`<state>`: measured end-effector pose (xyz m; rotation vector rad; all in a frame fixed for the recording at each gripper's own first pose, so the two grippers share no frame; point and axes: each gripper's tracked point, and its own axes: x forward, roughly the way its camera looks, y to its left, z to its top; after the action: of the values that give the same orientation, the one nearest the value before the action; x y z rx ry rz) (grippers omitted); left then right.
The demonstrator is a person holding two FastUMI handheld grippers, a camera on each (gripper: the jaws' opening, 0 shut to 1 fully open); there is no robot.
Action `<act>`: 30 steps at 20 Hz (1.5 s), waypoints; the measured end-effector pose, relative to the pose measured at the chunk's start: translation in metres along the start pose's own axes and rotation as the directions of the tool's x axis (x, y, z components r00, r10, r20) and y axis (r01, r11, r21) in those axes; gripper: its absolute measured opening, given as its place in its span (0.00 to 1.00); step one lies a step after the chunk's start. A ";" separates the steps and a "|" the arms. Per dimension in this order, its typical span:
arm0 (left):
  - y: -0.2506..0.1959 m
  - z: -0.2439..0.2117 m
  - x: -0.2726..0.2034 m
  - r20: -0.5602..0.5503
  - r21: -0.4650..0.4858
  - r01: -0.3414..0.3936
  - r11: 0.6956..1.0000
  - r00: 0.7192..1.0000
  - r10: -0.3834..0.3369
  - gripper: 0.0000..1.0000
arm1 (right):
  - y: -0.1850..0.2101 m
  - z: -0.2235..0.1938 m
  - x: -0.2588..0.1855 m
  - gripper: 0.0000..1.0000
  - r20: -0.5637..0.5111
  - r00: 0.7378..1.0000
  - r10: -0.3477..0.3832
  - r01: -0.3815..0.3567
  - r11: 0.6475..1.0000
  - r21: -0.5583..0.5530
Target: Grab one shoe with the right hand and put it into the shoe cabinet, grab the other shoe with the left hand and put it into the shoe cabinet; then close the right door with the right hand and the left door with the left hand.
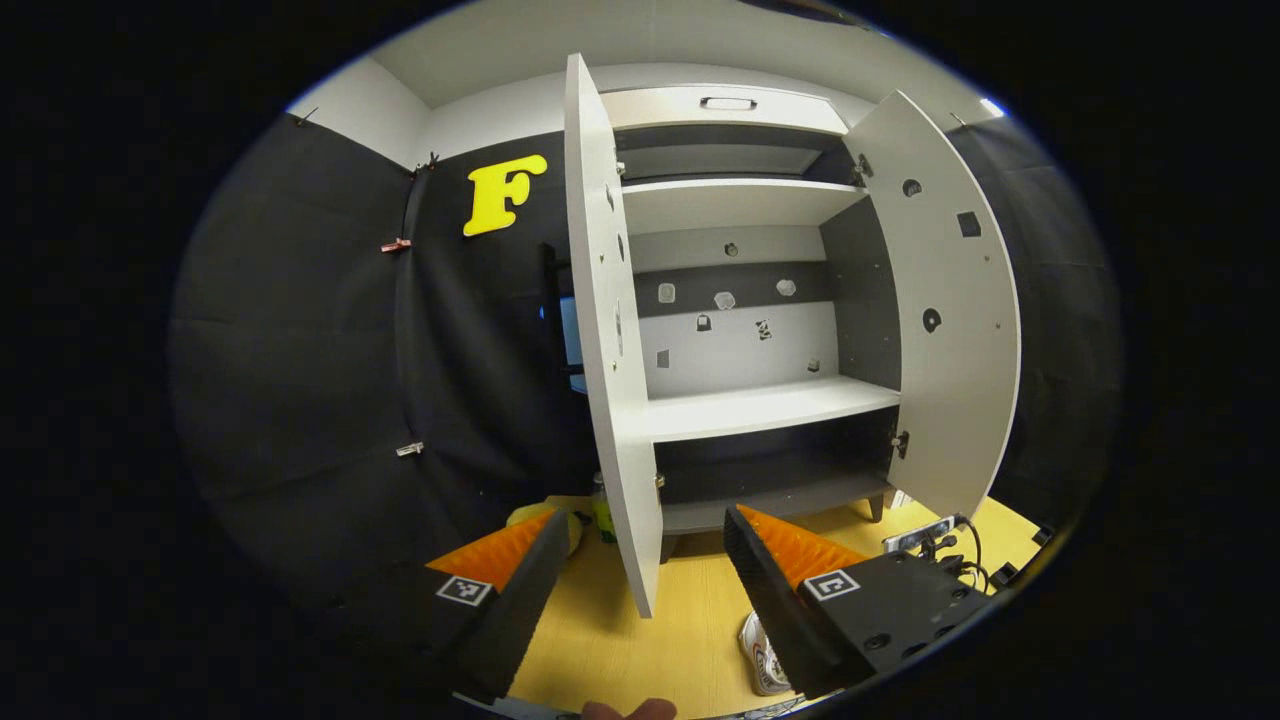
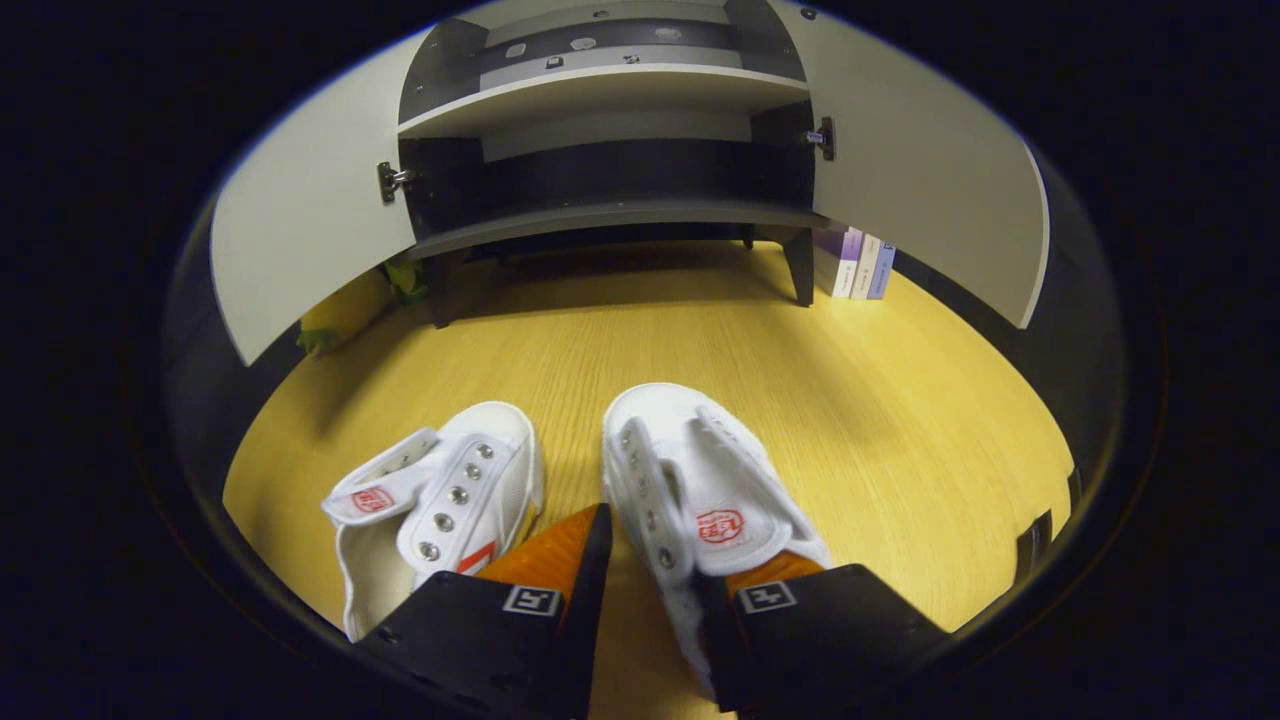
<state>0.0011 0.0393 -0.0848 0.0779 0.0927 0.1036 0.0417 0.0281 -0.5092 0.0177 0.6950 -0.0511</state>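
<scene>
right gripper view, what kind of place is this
Probably a staged recording booth, not a home: a shoe cabinet on a yellow wood-look floor, black cloth walls around it, and two white shoes set out.

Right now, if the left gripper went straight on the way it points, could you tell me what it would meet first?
Probably the left door, which stands open edge-on between the open left gripper fingers. Beyond it is the cabinet; depth is hard to judge.

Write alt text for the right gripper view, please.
The right tongs straddle the side wall of the right white shoe, not yet closed; a second white shoe lies alongside on the yellow floor. Beyond stands the shoe cabinet, both doors open.
</scene>
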 end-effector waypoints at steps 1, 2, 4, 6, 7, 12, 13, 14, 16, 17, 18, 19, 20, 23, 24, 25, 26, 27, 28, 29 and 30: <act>0.000 -0.005 0.001 -0.013 -0.002 0.000 1.000 1.000 0.000 0.96 | 0.006 0.004 -0.002 0.40 0.014 0.999 0.032 -0.032 0.999 -0.004; 0.000 -0.008 0.002 -0.022 -0.003 0.000 1.000 1.000 0.000 0.97 | 0.009 0.001 0.003 0.40 -0.001 0.999 0.043 -0.043 0.999 -0.018; 0.002 -0.012 0.002 -0.032 -0.004 -0.002 1.000 0.999 0.002 0.96 | 0.011 0.003 0.001 0.10 -0.003 0.998 0.065 -0.065 0.996 -0.055; 0.003 -0.011 0.003 -0.028 -0.013 -0.001 1.000 1.000 0.001 0.96 | 0.011 0.006 -0.003 0.06 -0.009 0.997 0.083 -0.083 0.996 -0.041; 0.003 -0.010 0.002 -0.024 -0.018 -0.001 1.000 1.000 0.000 0.96 | 0.011 0.010 -0.007 0.06 -0.008 0.996 0.090 -0.090 0.996 -0.017; 0.003 -0.004 0.003 -0.004 -0.026 0.014 1.000 1.000 -0.014 0.96 | 0.008 0.060 -0.050 0.06 0.051 0.992 0.118 -0.118 0.993 -0.011; 0.003 -0.004 0.004 -0.002 -0.026 0.019 0.999 1.000 -0.019 0.96 | 0.008 0.075 -0.061 0.06 0.063 0.990 0.124 -0.122 0.992 -0.028; 0.002 -0.005 0.005 -0.003 -0.032 0.026 0.999 1.000 -0.026 0.97 | 0.009 0.092 -0.071 0.06 0.075 0.989 0.126 -0.124 0.992 -0.034; 0.001 -0.008 0.006 -0.008 -0.051 0.038 0.998 0.999 -0.039 0.97 | 0.011 0.132 -0.092 0.06 0.103 0.986 0.128 -0.126 0.992 -0.022; 0.002 -0.008 0.007 -0.009 -0.059 0.044 0.997 0.999 -0.045 0.97 | 0.012 0.154 -0.102 0.06 0.114 0.985 0.128 -0.126 0.992 -0.021; 0.001 -0.008 0.008 -0.006 -0.065 0.049 0.997 0.999 -0.049 0.96 | 0.014 0.177 -0.110 0.06 0.133 0.983 0.129 -0.127 0.992 -0.019; 0.001 -0.007 0.008 -0.003 -0.069 0.053 0.996 0.999 -0.054 0.97 | 0.016 0.205 -0.120 0.06 0.155 0.979 0.131 -0.130 0.991 -0.015; 0.002 -0.007 0.010 -0.002 -0.075 0.057 0.996 0.998 -0.057 0.96 | 0.018 0.232 -0.127 0.06 0.181 0.974 0.134 -0.134 0.991 -0.011; 0.000 -0.007 0.014 -0.004 -0.090 0.068 0.994 0.998 -0.069 0.97 | 0.022 0.308 -0.138 0.06 0.235 0.961 0.143 -0.148 0.989 0.004; 0.000 -0.007 0.015 -0.003 -0.093 0.071 0.993 0.997 -0.071 0.97 | 0.024 0.332 -0.136 0.06 0.248 0.957 0.149 -0.157 0.987 0.014; -0.001 -0.007 0.016 0.001 -0.095 0.073 0.993 0.997 -0.073 0.96 | 0.024 0.355 -0.133 0.06 0.265 0.953 0.149 -0.160 0.987 0.019; -0.002 -0.005 0.017 0.005 -0.097 0.077 0.992 0.997 -0.077 0.96 | 0.023 0.378 -0.127 0.06 0.275 0.951 0.144 -0.154 0.988 0.015; -0.002 -0.007 0.016 0.007 -0.098 0.078 0.992 0.997 -0.078 0.96 | 0.022 0.398 -0.120 0.06 0.287 0.948 0.137 -0.145 0.989 0.008; -0.004 -0.007 0.018 0.008 -0.098 0.082 0.992 0.997 -0.081 0.96 | 0.020 0.416 -0.112 0.06 0.287 0.949 0.132 -0.138 0.990 0.002; -0.005 -0.008 0.018 0.008 -0.097 0.084 0.992 0.996 -0.084 0.97 | 0.021 0.436 -0.101 0.06 0.291 0.948 0.129 -0.134 0.991 -0.004; -0.006 -0.009 0.019 0.007 -0.098 0.088 0.991 0.996 -0.088 0.97 | 0.021 0.453 -0.090 0.06 0.290 0.949 0.126 -0.131 0.991 -0.004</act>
<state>0.0192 0.0363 -0.0961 -0.0239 0.0879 0.0194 0.2634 0.0375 -0.1042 0.0685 0.3981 0.0657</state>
